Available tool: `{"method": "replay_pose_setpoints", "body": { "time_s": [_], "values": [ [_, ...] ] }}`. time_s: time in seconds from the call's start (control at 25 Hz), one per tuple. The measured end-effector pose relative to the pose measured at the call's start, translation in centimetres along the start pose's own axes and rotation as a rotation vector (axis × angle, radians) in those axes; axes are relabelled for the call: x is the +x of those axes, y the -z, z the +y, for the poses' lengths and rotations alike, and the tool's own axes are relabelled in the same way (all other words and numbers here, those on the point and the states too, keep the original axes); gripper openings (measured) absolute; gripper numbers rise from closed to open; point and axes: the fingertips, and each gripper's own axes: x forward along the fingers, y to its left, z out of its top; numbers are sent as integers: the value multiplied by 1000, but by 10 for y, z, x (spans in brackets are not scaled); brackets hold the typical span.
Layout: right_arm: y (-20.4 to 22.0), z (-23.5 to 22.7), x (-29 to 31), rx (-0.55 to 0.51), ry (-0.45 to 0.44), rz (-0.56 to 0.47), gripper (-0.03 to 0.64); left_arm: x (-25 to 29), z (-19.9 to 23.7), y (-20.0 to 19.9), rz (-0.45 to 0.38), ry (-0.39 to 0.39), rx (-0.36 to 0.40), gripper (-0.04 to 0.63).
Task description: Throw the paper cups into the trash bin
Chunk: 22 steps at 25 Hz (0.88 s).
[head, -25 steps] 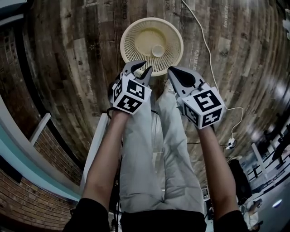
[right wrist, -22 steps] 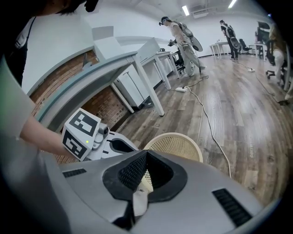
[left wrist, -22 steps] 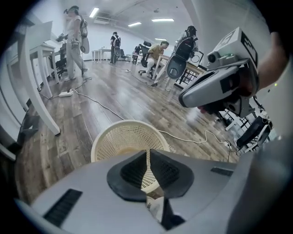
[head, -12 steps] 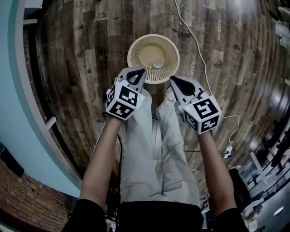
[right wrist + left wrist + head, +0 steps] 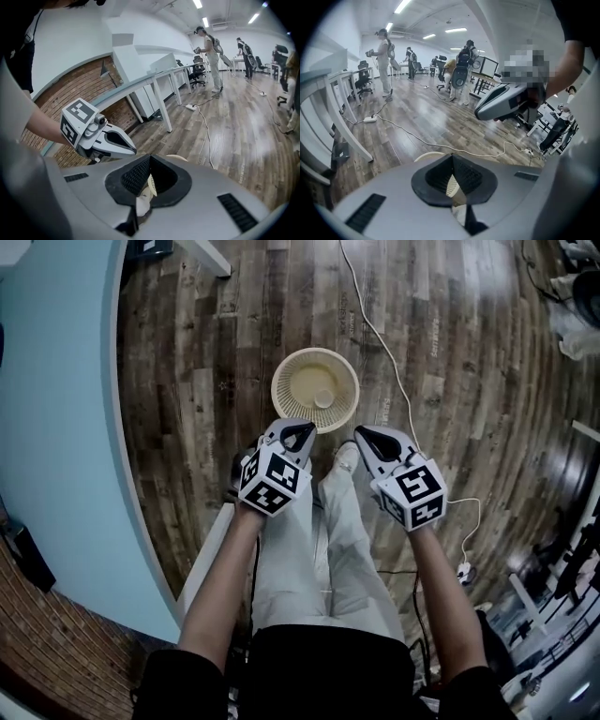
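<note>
1. Paper cup (image 5: 323,397) is seen lying inside the cream trash bin (image 5: 284,381) on the wood floor (image 5: 450,352).
2. Left tool (image 5: 302,434) is pressed together, empty, beside the bin.
3. Right tool (image 5: 362,434) is pressed together, empty.

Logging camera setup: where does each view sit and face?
Head view: on head, steeply down at trash bin; arms, legs, left gripper, right gripper show.
Left gripper view: on it, along shut jaws over floor; right gripper shows.
Right gripper view: on it, along shut jaws toward desks; left gripper shows.
Shared: the bin's rim.
</note>
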Motion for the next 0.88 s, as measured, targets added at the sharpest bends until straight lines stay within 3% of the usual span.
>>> {"method": "replay_pose_setpoints", "body": {
  "time_s": [0.52, 0.88],
  "values": [
    [-117, 43, -76, -141, 54, -202, 5, -102, -23, -95, -136, -96, 44, 9],
    [-169, 63, -131, -189, 44, -280, 5, -166, -30, -122, -191, -178, 22, 9]
  ]
}}
